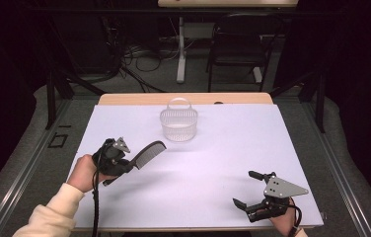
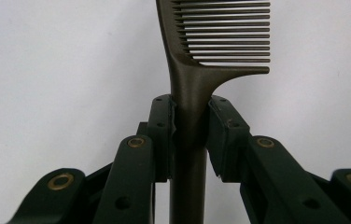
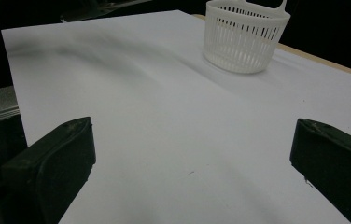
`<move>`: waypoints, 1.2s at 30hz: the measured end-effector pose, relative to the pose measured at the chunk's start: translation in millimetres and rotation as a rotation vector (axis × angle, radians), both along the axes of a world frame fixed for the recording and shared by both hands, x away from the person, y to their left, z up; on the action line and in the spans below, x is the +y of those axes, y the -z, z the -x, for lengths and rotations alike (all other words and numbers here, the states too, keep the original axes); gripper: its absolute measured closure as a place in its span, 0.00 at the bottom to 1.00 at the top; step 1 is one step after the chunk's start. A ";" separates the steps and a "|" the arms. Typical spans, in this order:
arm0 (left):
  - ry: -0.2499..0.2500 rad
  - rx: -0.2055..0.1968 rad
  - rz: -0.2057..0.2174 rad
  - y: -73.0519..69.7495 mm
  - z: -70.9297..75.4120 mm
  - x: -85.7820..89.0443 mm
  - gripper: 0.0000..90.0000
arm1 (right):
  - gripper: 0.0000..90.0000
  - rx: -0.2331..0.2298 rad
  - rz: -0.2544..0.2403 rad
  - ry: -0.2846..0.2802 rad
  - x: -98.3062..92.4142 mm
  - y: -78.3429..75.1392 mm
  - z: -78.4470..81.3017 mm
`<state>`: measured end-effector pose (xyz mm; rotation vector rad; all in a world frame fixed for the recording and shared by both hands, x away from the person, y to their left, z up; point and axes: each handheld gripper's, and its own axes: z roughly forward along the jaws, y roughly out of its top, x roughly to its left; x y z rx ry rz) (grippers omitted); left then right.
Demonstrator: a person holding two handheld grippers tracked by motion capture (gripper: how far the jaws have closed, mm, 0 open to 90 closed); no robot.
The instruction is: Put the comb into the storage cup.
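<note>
High view: I'm at the white table (image 1: 252,148) with a gripper in each hand, and everything below is placed off the white basket (image 1: 179,124) at the far middle.

Left gripper (image 1: 133,164): clamped on the handle of the dark comb (image 1: 149,152). In the left gripper view the pads (image 2: 162,135) squeeze the comb (image 2: 197,74) stem from both sides, so it's a solid hold.

Comb spot: lifted off the table, near-left of the basket and a little apart from it.

Comb axis: runs from my left hand up and away toward the basket, teeth end leading, handle end in my jaws.

Right gripper (image 1: 245,189): jaws spread wide, nothing between them, sitting well apart from the basket at the near right. The right gripper view has the basket (image 3: 246,37) up ahead, far off.

Nearer hand: the left by a good margin, and it's the one with the comb anyway.

Next move, my guess: carry the comb forward and right until the teeth end is over the basket rim, then tip it in. Long comb, small basket, so it'll probably stick out.
</note>
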<state>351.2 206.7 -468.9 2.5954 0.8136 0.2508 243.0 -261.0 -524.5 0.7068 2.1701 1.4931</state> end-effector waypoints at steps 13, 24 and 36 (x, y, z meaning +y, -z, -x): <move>-0.038 -0.041 0.046 -0.4 1.0 0.6 0.81 | 0.00 -0.001 0.000 0.001 0.0 0.3 -0.3; -0.057 -0.074 0.078 -0.2 1.3 0.2 0.81 | 0.00 0.001 0.000 0.001 0.2 0.3 -0.4; -0.088 -0.119 0.121 0.5 1.5 0.4 0.81 | 0.00 0.001 0.002 0.001 0.1 0.3 -0.4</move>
